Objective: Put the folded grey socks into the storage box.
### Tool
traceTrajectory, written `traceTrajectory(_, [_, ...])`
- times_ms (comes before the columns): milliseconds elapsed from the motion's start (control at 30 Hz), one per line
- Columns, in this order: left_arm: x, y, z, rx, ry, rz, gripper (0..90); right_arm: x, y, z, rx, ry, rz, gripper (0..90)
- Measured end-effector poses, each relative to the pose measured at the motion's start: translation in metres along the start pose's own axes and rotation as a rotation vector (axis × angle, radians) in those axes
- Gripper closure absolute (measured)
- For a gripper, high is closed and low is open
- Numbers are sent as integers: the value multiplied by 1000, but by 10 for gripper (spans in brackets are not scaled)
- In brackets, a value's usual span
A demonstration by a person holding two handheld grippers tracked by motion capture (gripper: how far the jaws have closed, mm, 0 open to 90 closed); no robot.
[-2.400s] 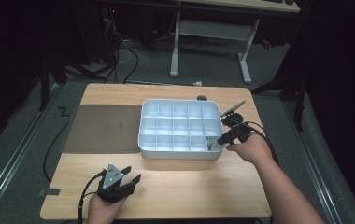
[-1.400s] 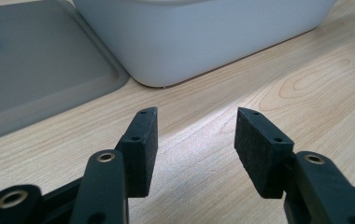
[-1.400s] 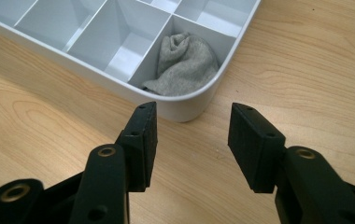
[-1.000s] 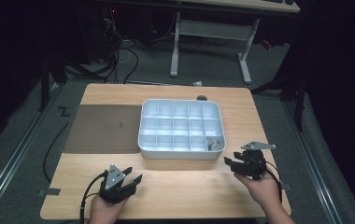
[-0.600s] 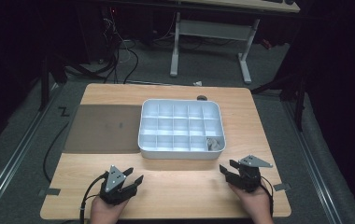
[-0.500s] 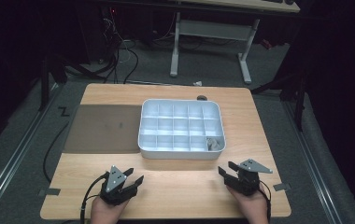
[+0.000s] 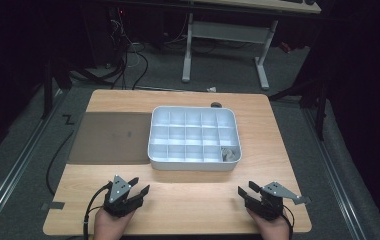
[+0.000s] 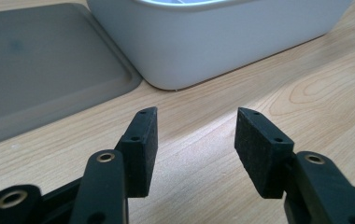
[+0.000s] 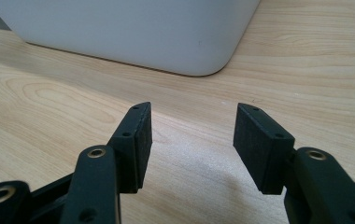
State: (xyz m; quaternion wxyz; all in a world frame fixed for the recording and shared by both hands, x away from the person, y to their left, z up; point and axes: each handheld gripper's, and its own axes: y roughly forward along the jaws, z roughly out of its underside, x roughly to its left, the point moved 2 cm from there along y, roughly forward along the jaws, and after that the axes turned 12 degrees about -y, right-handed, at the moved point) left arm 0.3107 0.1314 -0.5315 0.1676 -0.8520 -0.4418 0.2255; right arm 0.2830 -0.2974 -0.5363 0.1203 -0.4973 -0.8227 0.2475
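Wooden table (image 7: 198, 195), unlabelled white divided tray (image 7: 194, 159), left gripper (image 7: 137, 192) and right gripper (image 7: 245, 190) both released, empty

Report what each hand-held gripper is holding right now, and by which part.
Nothing is held. The left hand-held gripper and the right hand-held gripper both have their jaws apart over bare table, short of the white compartment tray.

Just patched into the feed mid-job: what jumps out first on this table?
The white compartment tray at the table's middle stands out, with a small grey item in its near right corner cell. A dark grey mat lies against its left side, and the left gripper and right gripper sit open at the near edge.
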Motion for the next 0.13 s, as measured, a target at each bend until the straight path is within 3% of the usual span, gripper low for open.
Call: traceTrajectory(133, [0,1,-1,2,3,11,503,2,0,1,6,-13,7,480])
